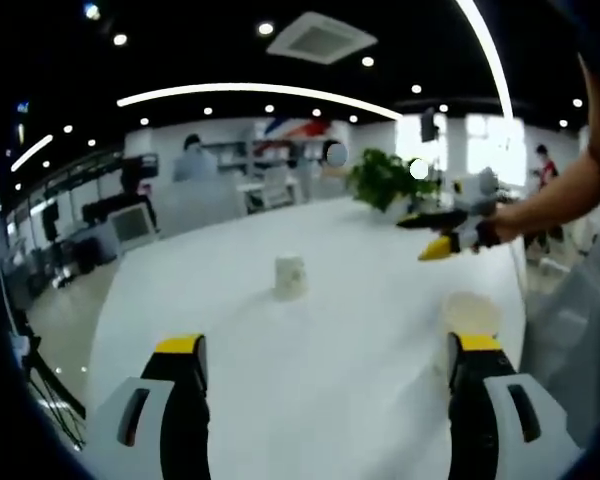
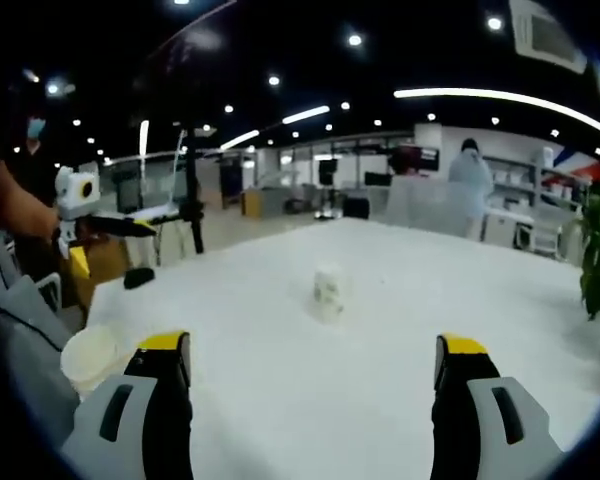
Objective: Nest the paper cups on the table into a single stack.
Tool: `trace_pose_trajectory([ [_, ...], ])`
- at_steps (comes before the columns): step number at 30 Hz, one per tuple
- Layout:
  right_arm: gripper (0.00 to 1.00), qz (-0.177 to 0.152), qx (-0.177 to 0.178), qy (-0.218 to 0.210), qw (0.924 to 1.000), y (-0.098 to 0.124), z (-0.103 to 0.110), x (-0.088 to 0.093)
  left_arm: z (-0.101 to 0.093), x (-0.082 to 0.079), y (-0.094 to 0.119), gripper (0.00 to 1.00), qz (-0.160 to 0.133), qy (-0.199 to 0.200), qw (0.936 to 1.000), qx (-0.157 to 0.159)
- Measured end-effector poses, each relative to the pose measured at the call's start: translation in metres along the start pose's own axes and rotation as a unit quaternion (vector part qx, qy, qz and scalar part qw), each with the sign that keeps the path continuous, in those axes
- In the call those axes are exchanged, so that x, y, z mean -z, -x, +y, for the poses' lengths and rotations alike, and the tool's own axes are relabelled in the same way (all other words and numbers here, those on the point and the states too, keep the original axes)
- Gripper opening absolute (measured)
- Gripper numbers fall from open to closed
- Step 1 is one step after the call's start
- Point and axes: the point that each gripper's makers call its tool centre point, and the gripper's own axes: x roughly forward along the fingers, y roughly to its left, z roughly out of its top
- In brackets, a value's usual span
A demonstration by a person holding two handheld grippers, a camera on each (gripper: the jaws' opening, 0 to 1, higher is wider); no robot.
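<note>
Paper cups are sitting apart on the white table (image 1: pixel 310 400), so nothing is nested yet. In the left gripper view, the left gripper (image 1: pixel 325 365) is hanging low over the tabletop with its yellow-tipped jaws spread wide and nothing between them, apparently readied to take a cup. Ahead of it, near the middle of the table, the upside-down cup (image 1: pixel 290 277) is resting on its rim, well apart from the jaws. Further right, the open-mouthed cup (image 1: pixel 471 312) is standing upright just beside the right jaw's tip, probably the nearer one to grab. Beyond it, the right gripper (image 1: pixel 442 234) is coming in at the end of a person's arm.

In the right gripper view, the upright cup (image 2: pixel 93 356) is showing at the left edge, just beside the left jaw. The right gripper (image 2: pixel 313 362) is likewise being held with jaws spread and empty, aimed at the inverted cup (image 2: pixel 328 291) in mid-table. That cup looks as if it needs turning over before nesting.
</note>
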Motion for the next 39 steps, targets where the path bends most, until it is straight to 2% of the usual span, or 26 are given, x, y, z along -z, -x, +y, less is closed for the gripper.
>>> trace_pose_trajectory([
  [7, 1.0, 0.003, -0.002, -0.023, 0.9997, -0.03, -0.006, 0.002, 0.002, -0.001, -0.001, 0.98, -0.004, 0.008, 1.0, -0.001],
  [11, 1.0, 0.002, -0.002, -0.021, 0.9998, -0.044, -0.012, 0.0, 0.004, -0.009, 0.0, 0.98, -0.018, -0.001, 0.9998, -0.006],
  [13, 1.0, 0.004, 0.0, -0.029, 0.9996, -0.053, -0.016, 0.0, 0.004, -0.009, -0.001, 0.98, -0.016, 0.005, 0.9999, -0.005],
  [20, 1.0, 0.005, -0.006, -0.018, 0.9998, -0.084, -0.022, -0.008, 0.002, -0.008, 0.0, 0.98, -0.016, 0.004, 0.9999, -0.001],
  [28, 1.0, 0.003, -0.023, -0.006, 0.9997, -0.122, -0.019, -0.023, 0.0, -0.002, -0.002, 0.98, -0.01, 0.01, 0.9999, 0.005],
  [34, 1.0, 0.015, -0.023, 0.001, 0.9996, -0.149, -0.017, -0.014, -0.007, 0.007, -0.008, 0.98, -0.002, 0.011, 0.9998, 0.018],
  [39, 1.0, 0.007, -0.017, -0.006, 0.9998, -0.168, -0.024, -0.017, -0.01, 0.013, -0.01, 0.98, 0.008, 0.02, 0.9995, 0.024],
])
